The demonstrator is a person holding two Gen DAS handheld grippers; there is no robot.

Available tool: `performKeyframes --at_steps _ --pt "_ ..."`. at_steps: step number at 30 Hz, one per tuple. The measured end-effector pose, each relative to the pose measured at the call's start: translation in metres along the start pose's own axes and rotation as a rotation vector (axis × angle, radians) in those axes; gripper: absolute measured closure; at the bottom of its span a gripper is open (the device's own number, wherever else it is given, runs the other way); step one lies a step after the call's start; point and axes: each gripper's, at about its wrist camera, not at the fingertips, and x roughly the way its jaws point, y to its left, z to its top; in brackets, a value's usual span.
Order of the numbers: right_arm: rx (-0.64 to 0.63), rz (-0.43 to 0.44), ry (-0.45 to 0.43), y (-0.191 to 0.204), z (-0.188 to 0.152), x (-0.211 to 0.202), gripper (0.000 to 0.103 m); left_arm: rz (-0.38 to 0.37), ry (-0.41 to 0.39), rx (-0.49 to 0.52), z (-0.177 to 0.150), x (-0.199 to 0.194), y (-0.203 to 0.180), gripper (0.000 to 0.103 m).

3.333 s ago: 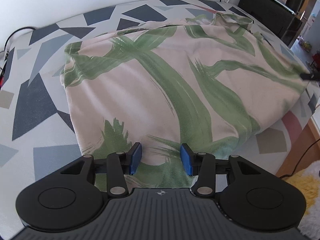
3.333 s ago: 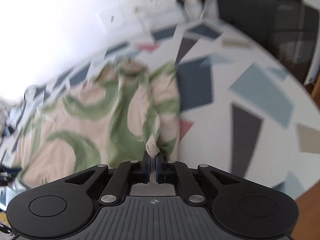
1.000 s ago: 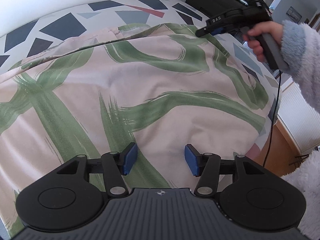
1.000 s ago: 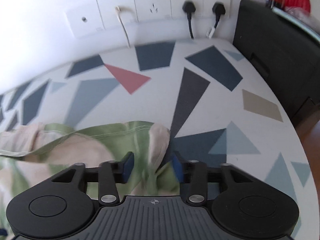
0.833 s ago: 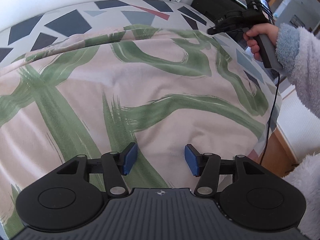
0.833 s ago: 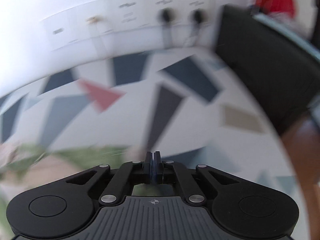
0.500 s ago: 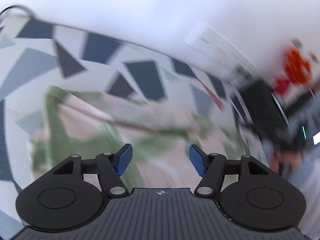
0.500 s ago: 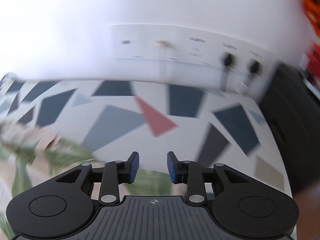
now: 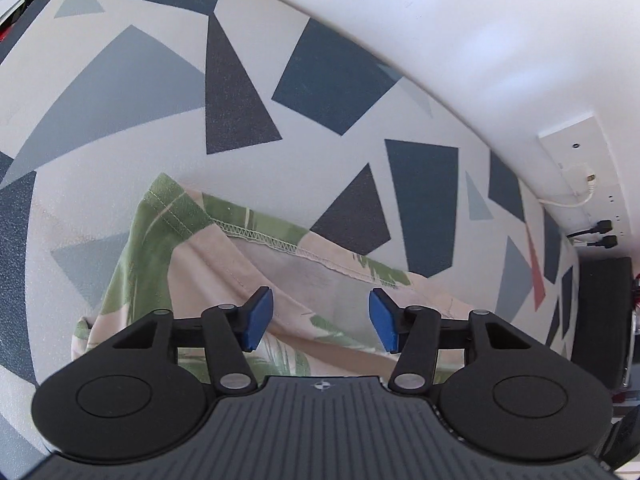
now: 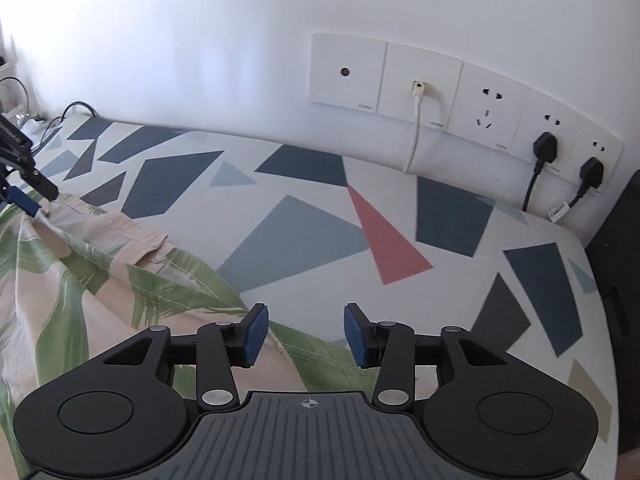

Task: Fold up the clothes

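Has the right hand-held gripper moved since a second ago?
Yes. The right hand-held gripper has swung left: the wall sockets now sit right of centre, and its jaws are opening over the garment.

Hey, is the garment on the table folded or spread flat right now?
Folded: the garment lies doubled, its stitched hem showing over another layer.

White wall (image 10: 200,40) behind a table covered in a geometric-patterned cloth (image 10: 304,236).
A socket panel (image 10: 460,96) is mounted just above the table; two black plugs (image 10: 546,148) are inserted, and dark furniture (image 10: 620,264) stands beside them.
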Motion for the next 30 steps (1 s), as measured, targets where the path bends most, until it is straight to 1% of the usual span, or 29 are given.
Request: performKeyframes --at_steps 2,4,5,6,9,11,14,17,19,21,23,24,25,27,29,30 --pt "-0.026 0.026 0.004 0.004 0.001 0.004 0.056 0.032 0.002 0.019 -0.001 0.005 -0.004 0.050" --pt "-0.064 0.047 0.007 0.011 0.002 0.007 0.051 0.060 0.000 0.048 -0.003 0.007 -0.008 0.062" --pt "-0.083 0.057 0.009 0.014 0.002 0.009 0.050 0.071 0.003 0.059 -0.004 0.007 -0.010 0.077" --pt "-0.097 0.067 0.013 0.018 0.003 0.012 0.050 0.064 0.010 0.053 -0.005 0.008 -0.008 0.087" --pt "-0.120 0.090 0.028 0.026 0.006 0.019 0.049 0.048 0.010 0.029 -0.007 0.009 -0.004 0.096" --pt "-0.130 0.098 0.030 0.031 0.007 0.022 0.049 0.047 -0.014 0.021 -0.009 0.006 -0.003 0.100" --pt "-0.133 0.116 0.012 0.037 0.010 0.022 0.051 0.031 -0.057 0.033 -0.010 -0.006 -0.007 0.101" --pt "-0.130 0.178 -0.034 0.048 0.018 0.017 0.052 0.009 -0.100 0.050 -0.009 -0.019 -0.013 0.101" --pt "-0.159 0.221 -0.032 0.061 0.025 0.021 0.052 -0.008 -0.132 0.058 -0.008 -0.026 -0.018 0.102" --pt "-0.209 0.240 -0.012 0.074 0.028 0.030 0.052 -0.027 -0.166 0.067 -0.007 -0.032 -0.023 0.102" --pt "-0.256 0.226 0.021 0.085 0.027 0.042 0.055 -0.039 -0.197 0.078 -0.007 -0.036 -0.029 0.102" --pt "-0.262 0.221 0.035 0.087 0.027 0.047 0.059 -0.043 -0.206 0.083 -0.007 -0.036 -0.031 0.102" --pt "-0.257 0.223 0.048 0.088 0.027 0.051 0.061 -0.045 -0.215 0.088 -0.007 -0.036 -0.033 0.102" --pt "-0.232 0.243 0.064 0.087 0.027 0.055 0.090 -0.035 -0.228 0.097 -0.009 -0.032 -0.036 0.102" --pt "-0.209 0.253 0.059 0.085 0.028 0.055 0.099 -0.022 -0.241 0.100 -0.009 -0.029 -0.036 0.102" --pt "-0.206 0.242 0.045 0.085 0.028 0.053 0.102 -0.017 -0.246 0.098 -0.010 -0.027 -0.036 0.102"
